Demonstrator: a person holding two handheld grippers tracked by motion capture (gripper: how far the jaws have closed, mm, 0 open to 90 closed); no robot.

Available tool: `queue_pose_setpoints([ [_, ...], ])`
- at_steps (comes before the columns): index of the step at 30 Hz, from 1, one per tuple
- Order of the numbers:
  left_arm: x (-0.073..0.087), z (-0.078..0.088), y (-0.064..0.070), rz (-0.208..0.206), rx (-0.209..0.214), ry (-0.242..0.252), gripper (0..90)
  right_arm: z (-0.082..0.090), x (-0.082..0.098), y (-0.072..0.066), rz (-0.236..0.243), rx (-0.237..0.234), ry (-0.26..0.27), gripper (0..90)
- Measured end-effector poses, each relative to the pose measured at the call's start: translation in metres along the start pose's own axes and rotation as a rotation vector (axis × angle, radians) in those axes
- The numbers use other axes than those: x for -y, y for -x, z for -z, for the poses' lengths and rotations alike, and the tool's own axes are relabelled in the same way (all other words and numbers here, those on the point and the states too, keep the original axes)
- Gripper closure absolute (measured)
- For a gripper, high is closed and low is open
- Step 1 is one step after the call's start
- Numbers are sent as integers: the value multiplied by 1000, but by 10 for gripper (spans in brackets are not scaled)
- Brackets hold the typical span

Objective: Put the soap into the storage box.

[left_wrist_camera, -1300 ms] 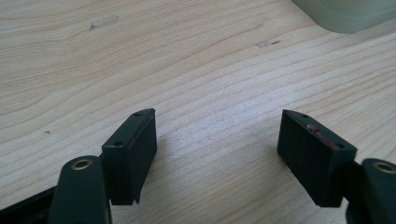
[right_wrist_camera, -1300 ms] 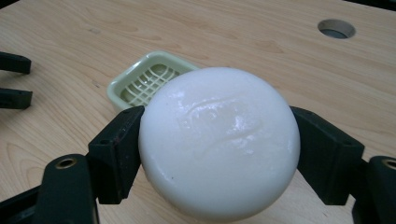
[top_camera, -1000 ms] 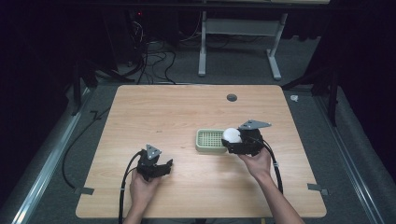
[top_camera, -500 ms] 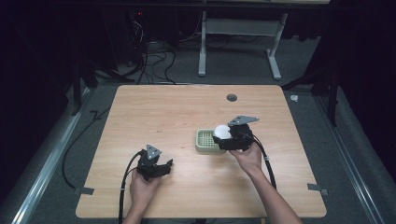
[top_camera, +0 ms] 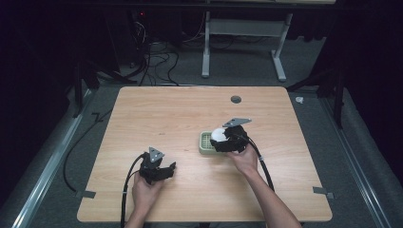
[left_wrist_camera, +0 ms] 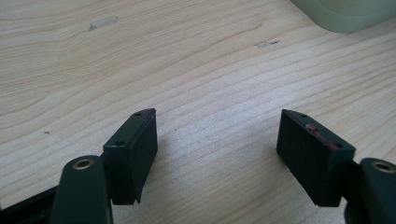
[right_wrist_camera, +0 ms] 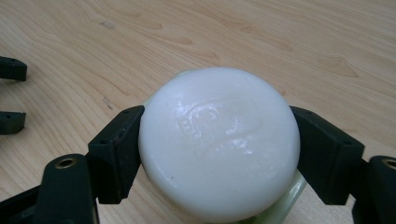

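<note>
Left gripper (top_camera: 172, 167) sits low over bare table (top_camera: 157, 114), jaws spread, nothing between them. Pale green soap dish (top_camera: 206, 142) well off to its right. Right gripper (right_wrist_camera: 219, 140) pinches round white soap bar (right_wrist_camera: 218, 140) between both pads, directly above the dish.

Bare table (top_camera: 166, 109) all around; only soap dish (top_camera: 205, 142) obstructs

A pale rectangular wooden table (top_camera: 161, 114) is standing on grey carpeted floor (top_camera: 57, 190). Behind it, a white metal desk frame (top_camera: 242, 33) and tangled black cables (top_camera: 152, 57) are sitting in dim, darkening surroundings.
</note>
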State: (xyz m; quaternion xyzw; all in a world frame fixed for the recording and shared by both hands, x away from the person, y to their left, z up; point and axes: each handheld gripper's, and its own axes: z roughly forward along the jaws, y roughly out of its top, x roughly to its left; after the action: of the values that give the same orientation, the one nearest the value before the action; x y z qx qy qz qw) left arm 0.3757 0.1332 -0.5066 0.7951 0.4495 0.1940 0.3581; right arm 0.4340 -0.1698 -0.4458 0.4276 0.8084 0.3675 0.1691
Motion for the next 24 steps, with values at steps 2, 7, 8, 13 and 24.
queue_pose_setpoints([
  [2,0,0,0,0,0,0,294,-3,0,0,-2,1,-3,242],
  [7,0,0,0,0,0,0,294,-11,1,2,-2,7,-19,242],
  [8,0,0,0,1,0,0,294,-12,1,2,-9,6,-23,242],
  [13,0,0,0,0,0,0,294,-17,2,1,-9,5,-33,242],
  [24,0,0,0,1,0,0,294,-27,3,3,-27,7,-48,241],
])
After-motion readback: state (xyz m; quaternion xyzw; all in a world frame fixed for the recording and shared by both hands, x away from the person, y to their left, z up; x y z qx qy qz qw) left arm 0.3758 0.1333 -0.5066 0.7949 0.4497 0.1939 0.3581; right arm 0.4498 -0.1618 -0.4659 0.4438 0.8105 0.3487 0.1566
